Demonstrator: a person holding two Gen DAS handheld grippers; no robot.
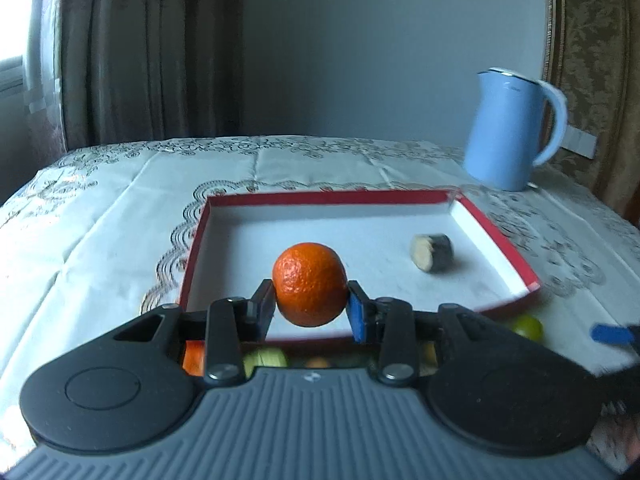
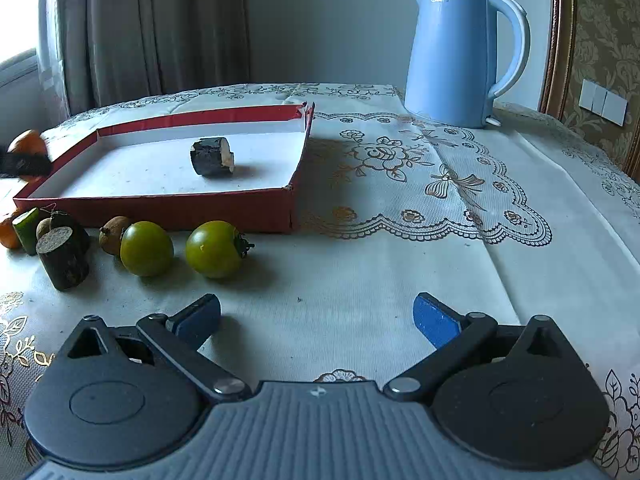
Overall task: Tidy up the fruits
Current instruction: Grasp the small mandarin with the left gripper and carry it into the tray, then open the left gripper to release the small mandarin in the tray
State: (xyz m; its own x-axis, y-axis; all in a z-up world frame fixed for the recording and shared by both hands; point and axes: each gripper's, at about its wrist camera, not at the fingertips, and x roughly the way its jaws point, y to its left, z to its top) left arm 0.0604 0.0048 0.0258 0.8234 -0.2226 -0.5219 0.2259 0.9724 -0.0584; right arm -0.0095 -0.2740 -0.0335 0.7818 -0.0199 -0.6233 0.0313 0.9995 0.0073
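Observation:
My left gripper (image 1: pixel 312 308) is shut on an orange (image 1: pixel 310 284), held in the air over the near edge of the red box (image 1: pixel 328 197) with a white inside. A dark cut piece (image 1: pixel 432 252) lies in the box at the right. In the right wrist view the same orange (image 2: pixel 27 142) shows at the far left beside the box (image 2: pixel 160 210). My right gripper (image 2: pixel 316 316) stands wide open over the bare tablecloth, nothing between its fingers. Ahead of it lie two green fruits (image 2: pixel 147 249) (image 2: pixel 216 249), a brown fruit (image 2: pixel 113 234) and a dark cut stick (image 2: pixel 64 258).
A light blue kettle (image 2: pixel 456 56) stands at the back right of the table. A green cut piece (image 2: pixel 26 230) and another orange (image 2: pixel 8 232) lie at the far left in front of the box. The lace tablecloth (image 2: pixel 400 208) covers the table to the right of the box.

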